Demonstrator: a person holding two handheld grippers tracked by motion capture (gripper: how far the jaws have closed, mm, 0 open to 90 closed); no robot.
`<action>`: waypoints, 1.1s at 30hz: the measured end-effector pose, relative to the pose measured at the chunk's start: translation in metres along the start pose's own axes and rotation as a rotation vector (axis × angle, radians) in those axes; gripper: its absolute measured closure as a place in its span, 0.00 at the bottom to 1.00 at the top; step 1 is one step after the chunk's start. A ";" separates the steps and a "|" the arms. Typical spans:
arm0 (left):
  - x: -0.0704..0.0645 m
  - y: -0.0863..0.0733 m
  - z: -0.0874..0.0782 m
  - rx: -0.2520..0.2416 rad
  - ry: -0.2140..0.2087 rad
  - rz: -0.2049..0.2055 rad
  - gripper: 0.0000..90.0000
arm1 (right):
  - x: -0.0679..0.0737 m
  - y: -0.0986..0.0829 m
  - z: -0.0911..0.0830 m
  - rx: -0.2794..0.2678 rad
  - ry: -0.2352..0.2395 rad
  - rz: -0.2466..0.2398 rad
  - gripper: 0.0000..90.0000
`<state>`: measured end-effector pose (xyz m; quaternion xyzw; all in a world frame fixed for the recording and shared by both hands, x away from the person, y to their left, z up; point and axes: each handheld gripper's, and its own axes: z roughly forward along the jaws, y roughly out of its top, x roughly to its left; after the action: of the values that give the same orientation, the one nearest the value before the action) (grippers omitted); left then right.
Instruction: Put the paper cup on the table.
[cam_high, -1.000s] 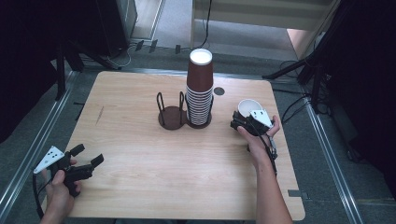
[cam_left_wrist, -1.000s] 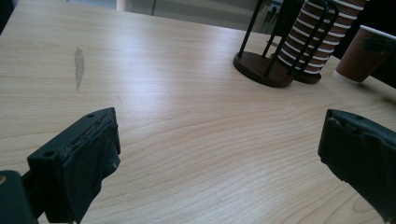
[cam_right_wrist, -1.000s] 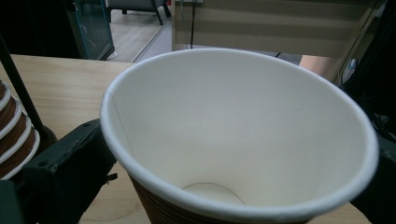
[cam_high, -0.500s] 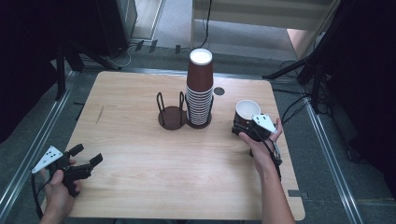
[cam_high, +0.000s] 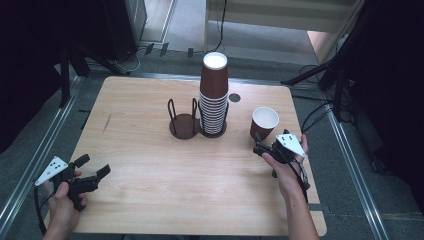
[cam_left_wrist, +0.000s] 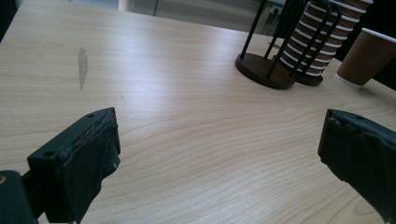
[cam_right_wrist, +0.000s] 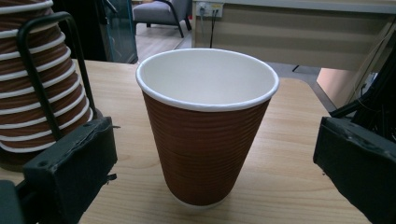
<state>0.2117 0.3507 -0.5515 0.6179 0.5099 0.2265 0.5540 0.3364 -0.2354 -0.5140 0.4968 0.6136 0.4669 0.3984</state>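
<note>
A single brown ribbed paper cup (cam_high: 264, 122) with a white inside stands upright on the table, right of the stack. My right gripper (cam_high: 258, 144) is open just in front of it; in the right gripper view the cup (cam_right_wrist: 205, 135) stands between and just beyond the wide-apart jaws, touching neither. A tall stack of brown cups (cam_high: 214, 95) fills one bay of a black wire holder; the other bay (cam_high: 183, 125) is empty. My left gripper (cam_high: 95, 165) is open over the front left of the table, holding nothing.
The light wooden table (cam_high: 150, 100) has a grey streak (cam_high: 107, 123) at the left and a small dark hole (cam_high: 234, 98) behind the stack. Metal rails run along both sides. Cables trail off the right edge.
My right gripper has drawn back toward the person, away from the single cup, which stays standing. The left gripper has barely moved.
</note>
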 end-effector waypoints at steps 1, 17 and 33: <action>0.000 0.000 0.000 0.001 0.000 0.001 0.00 | 0.000 0.000 -0.003 -0.003 0.000 0.007 0.00; -0.001 0.000 0.000 0.000 0.005 0.003 0.00 | -0.011 0.005 -0.047 -0.050 -0.008 0.027 0.00; -0.002 0.000 0.001 0.003 0.009 0.009 0.00 | -0.027 -0.009 -0.082 -0.063 -0.050 0.008 0.00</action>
<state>0.2118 0.3485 -0.5515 0.6199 0.5098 0.2310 0.5500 0.2617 -0.2770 -0.5016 0.4980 0.5863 0.4750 0.4273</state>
